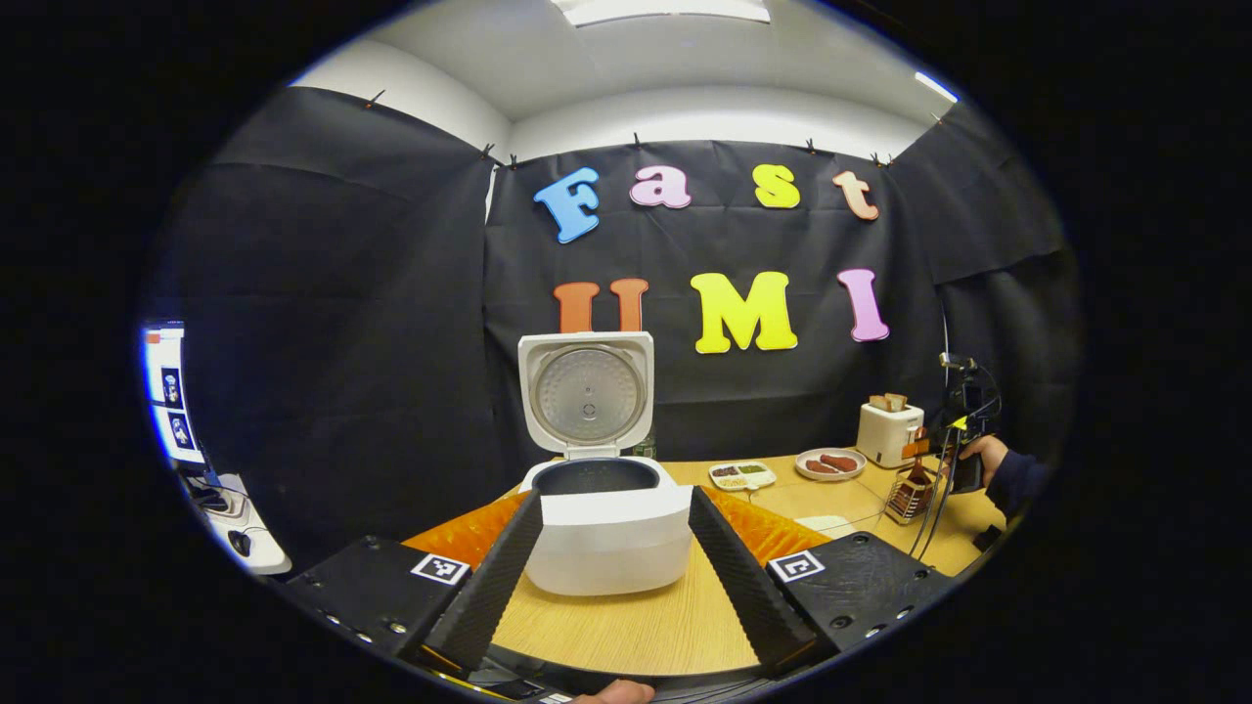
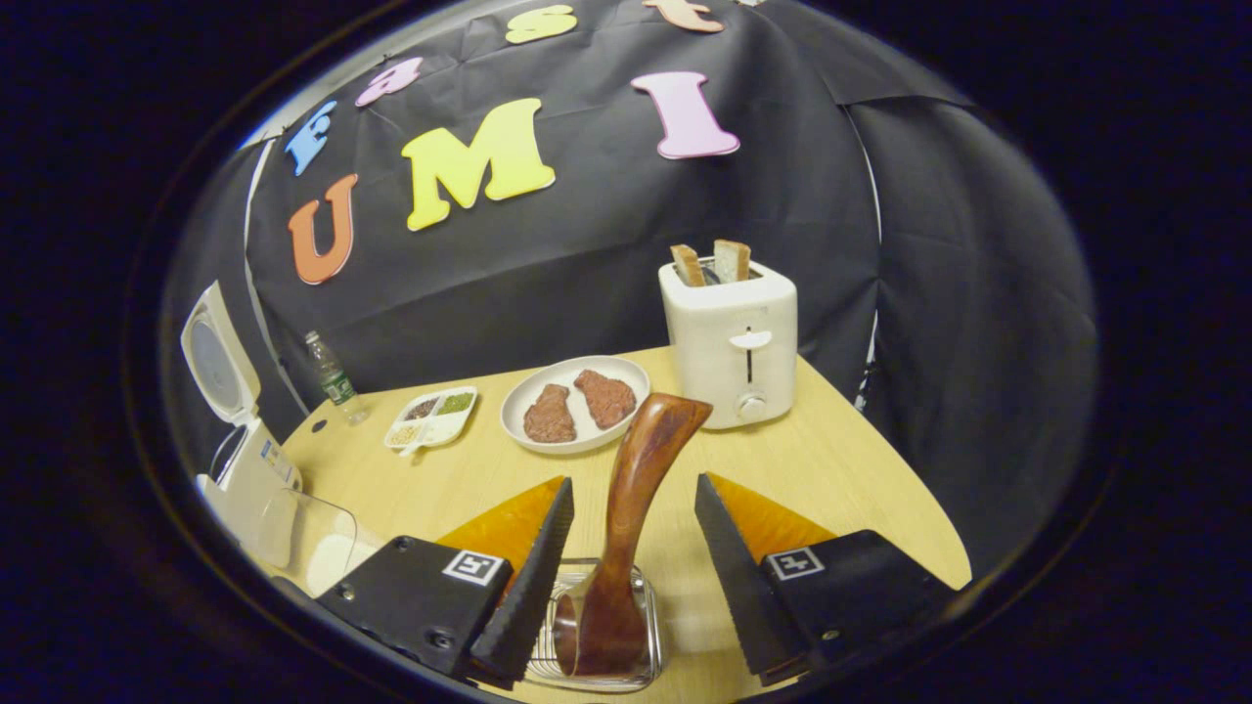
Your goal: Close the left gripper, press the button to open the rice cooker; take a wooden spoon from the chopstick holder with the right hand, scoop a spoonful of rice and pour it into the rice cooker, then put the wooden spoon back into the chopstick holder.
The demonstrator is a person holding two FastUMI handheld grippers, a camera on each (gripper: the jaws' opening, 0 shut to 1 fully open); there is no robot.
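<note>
Bright ceiling light, fisheye-warped edges

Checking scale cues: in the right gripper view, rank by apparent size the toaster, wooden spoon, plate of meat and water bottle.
1. Toaster and wooden spoon: look alike in extent; the spoon sits much nearer the camera, so I won't rank them.
2. Plate of meat.
3. Water bottle, smallest and farthest back.

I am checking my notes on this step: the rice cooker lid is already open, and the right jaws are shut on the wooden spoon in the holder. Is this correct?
Not quite. The rice cooker lid is indeed open, but the right gripper is open: in the right gripper view its jaws stand apart on either side of the wooden spoon, which stands in the chopstick holder, not pressed.
</note>
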